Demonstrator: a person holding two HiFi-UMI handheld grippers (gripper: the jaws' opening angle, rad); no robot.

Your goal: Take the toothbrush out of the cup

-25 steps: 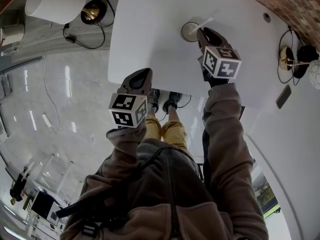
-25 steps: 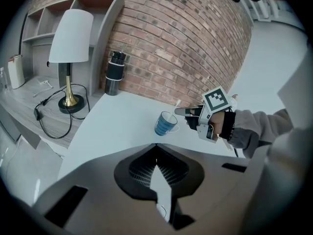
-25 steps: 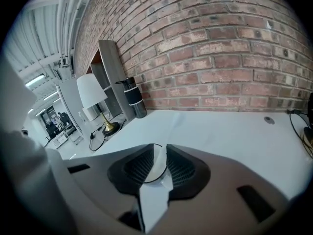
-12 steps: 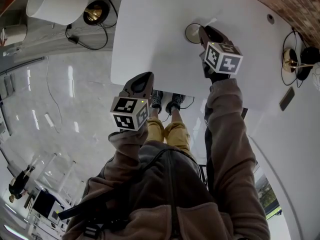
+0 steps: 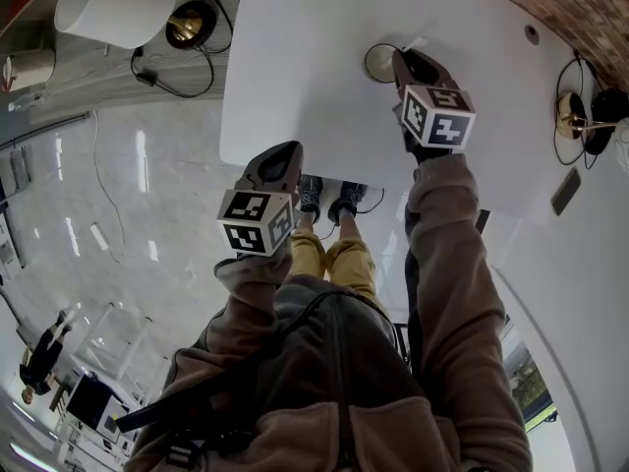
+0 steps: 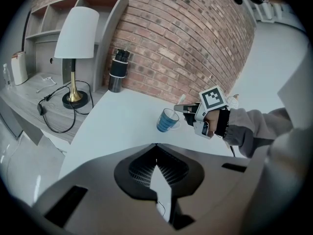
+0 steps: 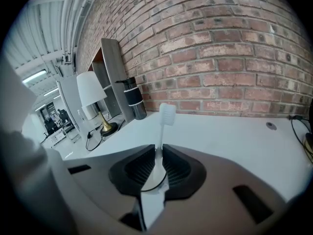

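A blue cup (image 6: 167,120) stands on the white table (image 5: 295,57); from above I see its round rim (image 5: 377,63). The white toothbrush (image 7: 166,115) rises between my right gripper's jaws, its head up and its handle pinched. My right gripper (image 7: 157,153) is shut on that handle right over the cup; a dark arc of the cup's rim shows below the jaws. From the left gripper view the right gripper (image 6: 183,108) sits at the cup's upper right. My left gripper (image 6: 156,146) hangs shut at the table's near edge (image 5: 285,148) with nothing in it.
A lamp with a white shade (image 6: 76,33) and brass foot (image 6: 74,98) stands on a grey shelf to the left, cable trailing. A black bottle (image 6: 117,70) stands at the brick wall (image 6: 195,28). A small hole (image 7: 270,126) and cables lie at the table's right.
Hardly anything: the head view has drifted slightly, and both grippers keep their places, the right one still shut on the toothbrush at the cup.
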